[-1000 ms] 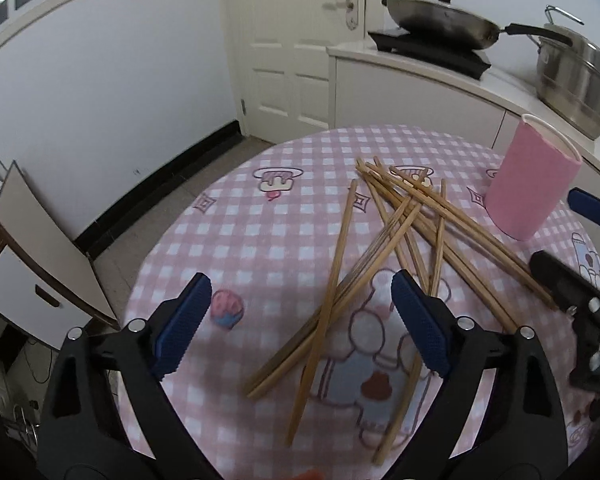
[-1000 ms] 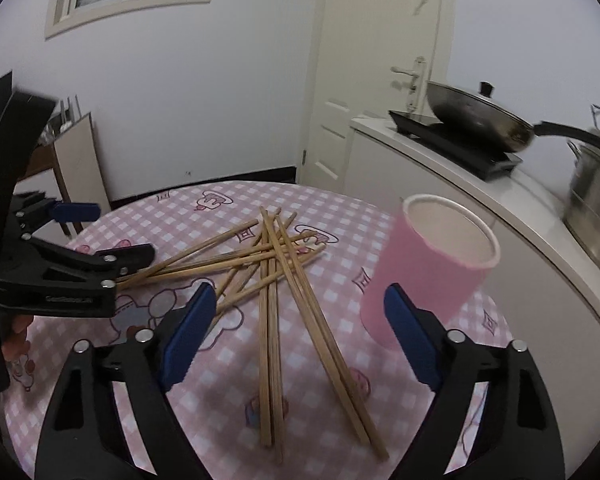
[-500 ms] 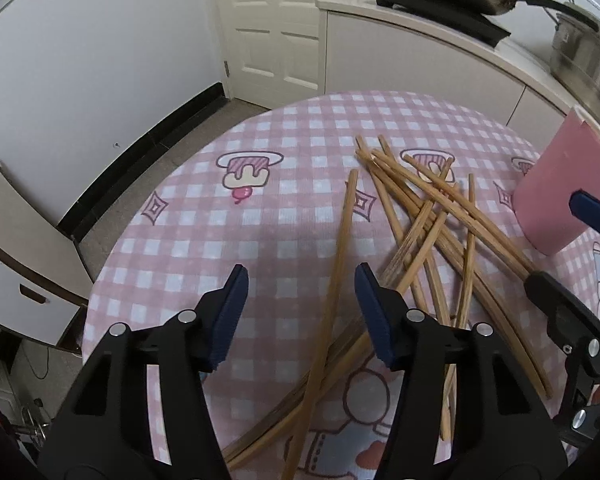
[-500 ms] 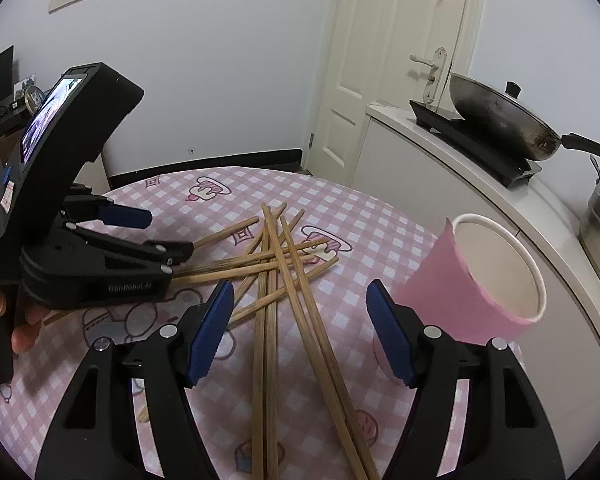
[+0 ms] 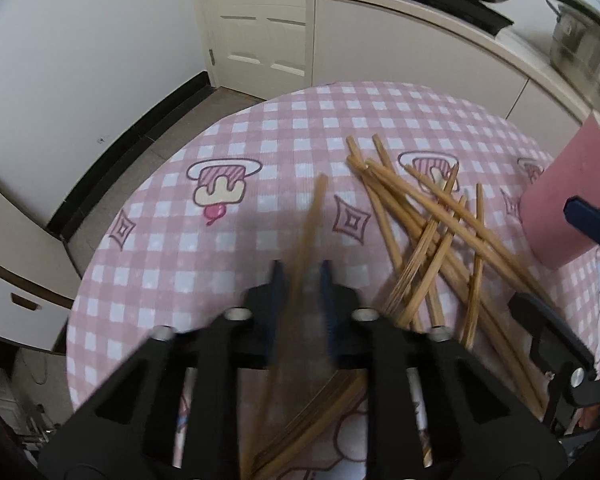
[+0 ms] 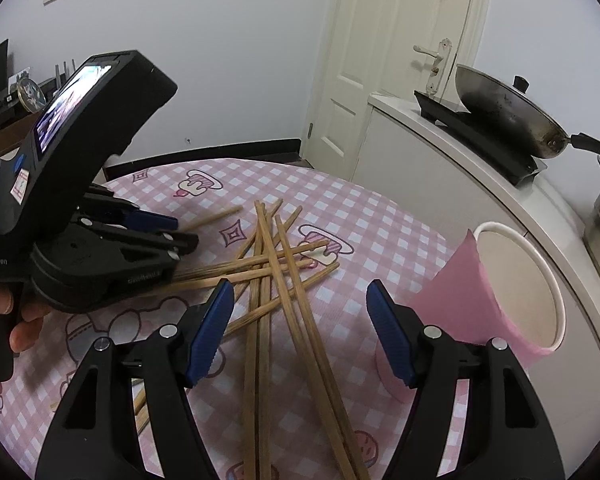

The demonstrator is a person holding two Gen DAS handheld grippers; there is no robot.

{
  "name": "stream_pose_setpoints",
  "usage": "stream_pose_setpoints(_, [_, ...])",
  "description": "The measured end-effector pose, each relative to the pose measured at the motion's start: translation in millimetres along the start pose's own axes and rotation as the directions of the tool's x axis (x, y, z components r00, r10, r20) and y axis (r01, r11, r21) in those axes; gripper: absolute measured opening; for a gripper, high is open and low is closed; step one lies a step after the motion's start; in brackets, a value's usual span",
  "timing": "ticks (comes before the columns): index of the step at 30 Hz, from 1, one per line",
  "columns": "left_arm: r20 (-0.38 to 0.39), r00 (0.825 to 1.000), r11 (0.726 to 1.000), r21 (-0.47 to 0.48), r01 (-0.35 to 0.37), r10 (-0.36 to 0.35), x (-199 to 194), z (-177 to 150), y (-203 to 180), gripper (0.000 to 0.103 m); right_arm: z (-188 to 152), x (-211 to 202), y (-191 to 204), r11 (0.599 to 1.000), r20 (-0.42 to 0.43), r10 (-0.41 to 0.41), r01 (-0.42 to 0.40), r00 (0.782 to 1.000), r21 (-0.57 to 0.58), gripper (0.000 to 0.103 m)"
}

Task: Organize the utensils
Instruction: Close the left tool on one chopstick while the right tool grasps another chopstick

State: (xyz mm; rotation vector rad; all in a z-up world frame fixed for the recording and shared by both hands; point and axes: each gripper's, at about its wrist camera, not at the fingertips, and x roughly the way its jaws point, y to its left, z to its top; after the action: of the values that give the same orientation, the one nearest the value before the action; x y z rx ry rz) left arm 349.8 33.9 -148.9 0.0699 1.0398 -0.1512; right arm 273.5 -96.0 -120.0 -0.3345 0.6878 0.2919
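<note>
L gripper (image 5: 302, 280) clenched on lone chopstick (image 5: 314, 216), long axis running fwd from jaws. R gripper (image 6: 300, 320) released, pink cup (image 6: 512, 300) nearer R side.

A pile of crossed wooden chopsticks (image 6: 276, 276) lies on the round table with the pink checked cloth (image 6: 380, 220). The pink paper cup (image 6: 512, 300) stands right of the pile, near the table's edge. The white counter (image 6: 452, 152) carrying the dark metal wok (image 6: 504, 116) stands behind the table.
</note>
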Motion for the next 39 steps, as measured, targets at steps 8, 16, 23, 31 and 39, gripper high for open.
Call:
stream_pose_setpoints(8, [0.034,0.999,0.996,-0.076,0.036,-0.033,-10,-6,18,0.006,14,15,5,0.998,-0.060,0.063,-0.064,0.996,-0.029,0.047])
stream_pose_setpoints(16, [0.131,0.990,0.994,-0.087,0.069,-0.057,-44,-9,22,0.006,28,41,7,0.992,-0.144,0.120,-0.126,0.982,-0.033,0.026])
stream_pose_setpoints(23, [0.156,0.985,0.994,-0.065,0.090,-0.079,-59,-15,16,0.006,38,54,7,0.986,-0.211,0.151,-0.162,0.966,-0.033,0.021])
stream_pose_setpoints(31, [0.154,0.983,0.992,-0.065,0.106,-0.094,-59,-14,16,0.006,43,57,15,0.984,-0.240,0.145,-0.165,0.960,-0.066,0.012])
stream_pose_setpoints(39, [0.153,0.984,0.993,-0.060,0.100,-0.090,-59,-17,16,0.006,42,59,16,0.982,-0.260,0.144,-0.171,0.955,-0.082,0.011])
